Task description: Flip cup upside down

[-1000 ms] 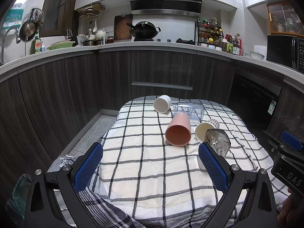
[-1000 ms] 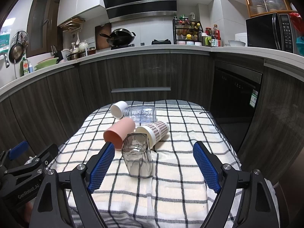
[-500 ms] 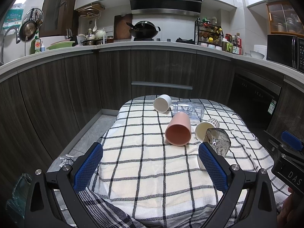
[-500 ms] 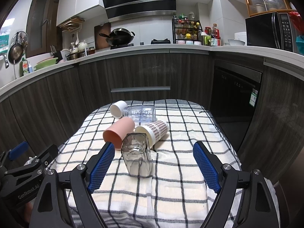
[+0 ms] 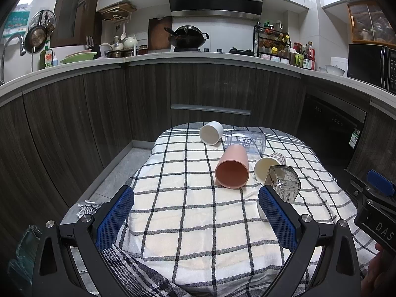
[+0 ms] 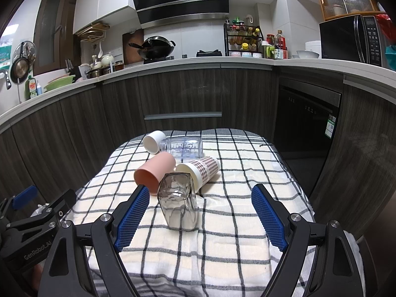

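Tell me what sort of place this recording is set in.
A home kitchen, most likely. A black wok sits on the stove under a range hood, a rack of spice bottles and a microwave stand on the counter, and cups lie on a table covered with a checked cloth.

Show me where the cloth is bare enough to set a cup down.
The widest bare patch of the checked cloth lies between the pink cup and the near edge. Another runs left of the pink cup and white cup. To the right of the paper cup is also open. The middle is crowded: bottle, glass and cups huddle together.
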